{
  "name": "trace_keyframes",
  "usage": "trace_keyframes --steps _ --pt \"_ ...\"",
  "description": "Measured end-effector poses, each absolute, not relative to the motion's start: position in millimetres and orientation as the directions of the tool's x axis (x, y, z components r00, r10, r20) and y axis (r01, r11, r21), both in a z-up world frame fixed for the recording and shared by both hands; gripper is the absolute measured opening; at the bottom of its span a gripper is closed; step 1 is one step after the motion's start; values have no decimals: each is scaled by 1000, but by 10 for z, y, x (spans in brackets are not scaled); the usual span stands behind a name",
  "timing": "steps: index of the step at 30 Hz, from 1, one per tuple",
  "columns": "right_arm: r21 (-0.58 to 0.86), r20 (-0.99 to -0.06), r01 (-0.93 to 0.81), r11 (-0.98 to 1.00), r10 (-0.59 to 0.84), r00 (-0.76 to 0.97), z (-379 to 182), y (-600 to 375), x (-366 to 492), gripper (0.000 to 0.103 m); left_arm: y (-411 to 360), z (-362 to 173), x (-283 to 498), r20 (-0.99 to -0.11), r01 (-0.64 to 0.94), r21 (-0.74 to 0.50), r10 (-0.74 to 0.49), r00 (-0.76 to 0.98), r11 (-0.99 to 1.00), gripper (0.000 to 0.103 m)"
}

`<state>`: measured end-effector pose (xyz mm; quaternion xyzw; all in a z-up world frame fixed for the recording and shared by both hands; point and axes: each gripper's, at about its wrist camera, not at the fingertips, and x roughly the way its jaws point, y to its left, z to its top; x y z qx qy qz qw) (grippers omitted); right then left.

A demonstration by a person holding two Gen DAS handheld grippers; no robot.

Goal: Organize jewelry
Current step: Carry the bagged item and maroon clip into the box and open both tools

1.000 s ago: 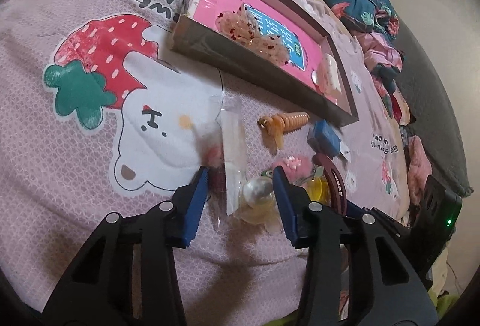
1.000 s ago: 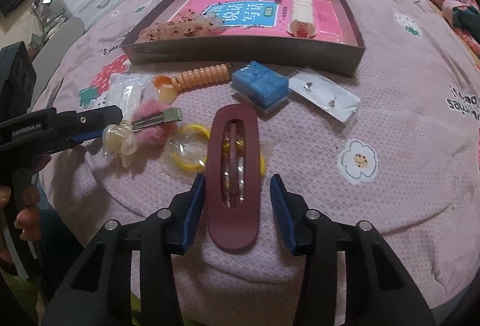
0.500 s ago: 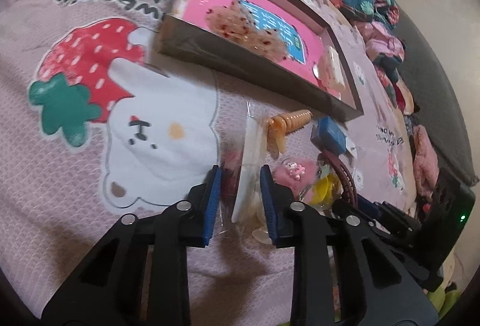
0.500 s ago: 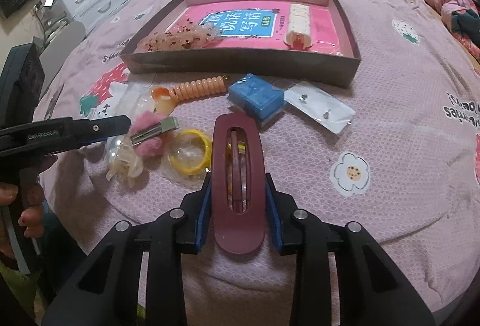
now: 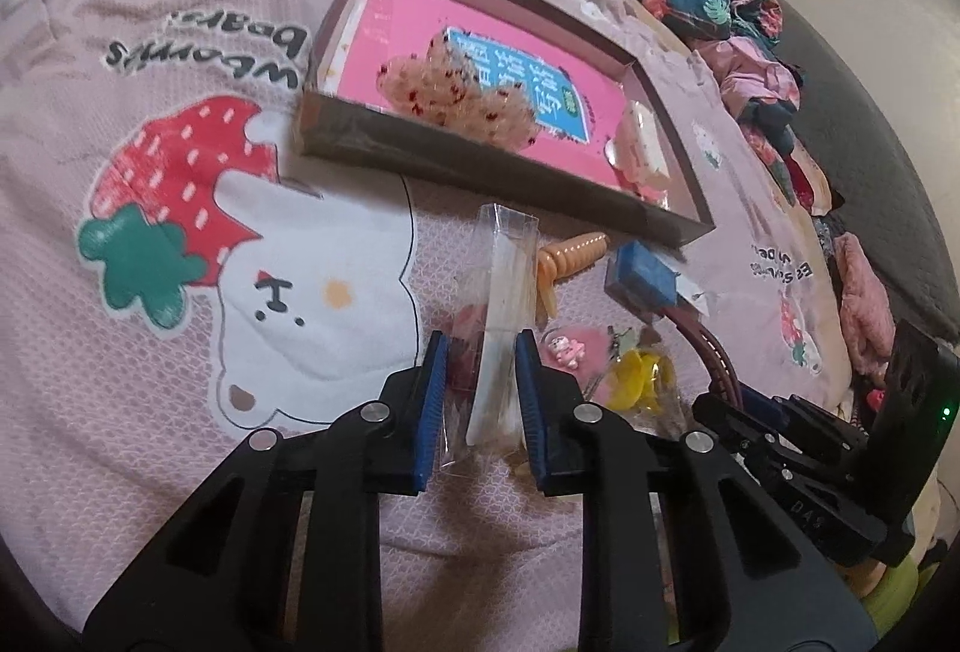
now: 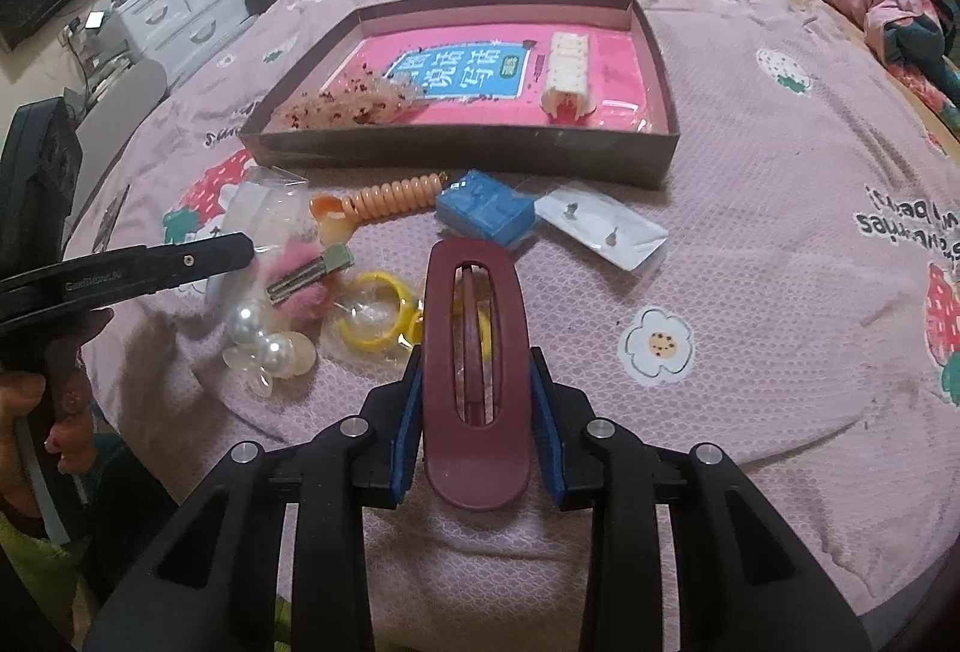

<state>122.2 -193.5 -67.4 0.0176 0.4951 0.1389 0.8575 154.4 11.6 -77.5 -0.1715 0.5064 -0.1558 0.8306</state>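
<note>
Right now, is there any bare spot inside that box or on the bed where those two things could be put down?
Inside the box, pink floor shows between the speckled clip and the white clip, and right of the white clip. On the blanket, the stretch right of the earring packet, around the flower print, is bare. Crowded: left of the maroon clip.

My two grippers, the left gripper [image 5: 480, 382] and the right gripper [image 6: 477, 412], look alike from here: matte black angular frames with triangular cut-outs, round silver screws at the joints, ribbed blue pads on the fingers [image 5: 433, 400], and small grey lettering along one side.
</note>
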Motion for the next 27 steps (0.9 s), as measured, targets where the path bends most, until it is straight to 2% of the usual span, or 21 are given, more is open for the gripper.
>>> trace_keyframes --steps 10,27 --pt "161 -820 -258 953 275 503 -440 -1861 1153 31 266 -482 1424 -775 97 -388 -381 503 917 15" --pt "172 -765 -330 928 337 549 -41 -1635 1282 31 439 -88 1399 -736 92 -362 -345 583 928 15"
